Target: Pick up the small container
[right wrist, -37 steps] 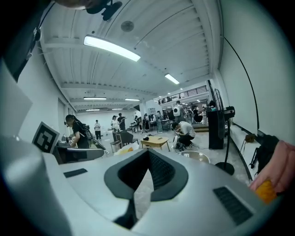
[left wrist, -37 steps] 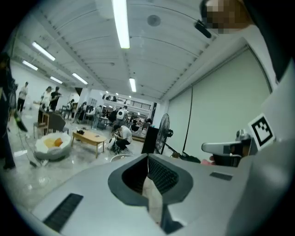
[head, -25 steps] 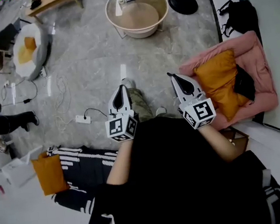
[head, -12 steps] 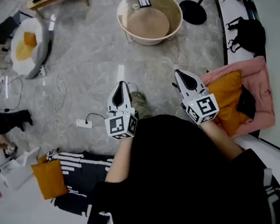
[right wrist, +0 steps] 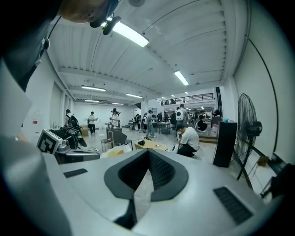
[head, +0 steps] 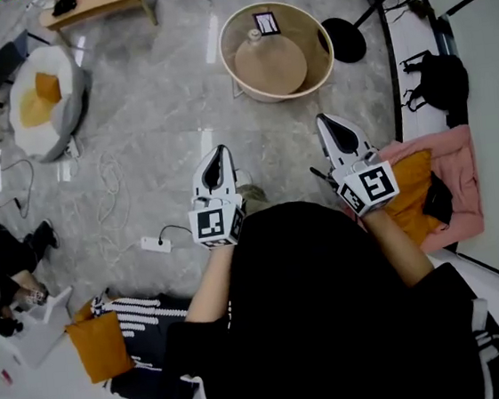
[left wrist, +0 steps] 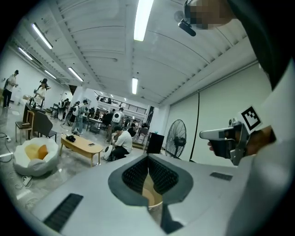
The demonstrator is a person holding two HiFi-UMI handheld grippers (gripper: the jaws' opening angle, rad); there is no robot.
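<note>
A small pale container [head: 255, 34] stands on a round beige table [head: 306, 71] far ahead on the floor, beside a dark printed card [head: 266, 23]. Both grippers are held in front of the person's body, well short of the table. My left gripper [head: 218, 152] points forward with its jaws shut and nothing between them; its closed pads [left wrist: 140, 173] frame a sliver of the beige table. My right gripper [head: 325, 121] is level with it, jaws also shut and empty. Each gripper view shows the other gripper at its side: the right gripper [left wrist: 228, 136] and the left gripper [right wrist: 69, 155].
A fan's black base [head: 345, 38] stands right of the round table. A pink cushion [head: 452, 182] with an orange pillow [head: 412, 192] and a black bag [head: 445, 82] lie at right. A white seat [head: 41, 97], a wooden bench [head: 101, 1], cables and a power strip [head: 155, 244] lie left.
The round table has shifted right and lower in the head view, and the pink cushion has slid toward the right edge. Both grippers stay shut in front of the body.
</note>
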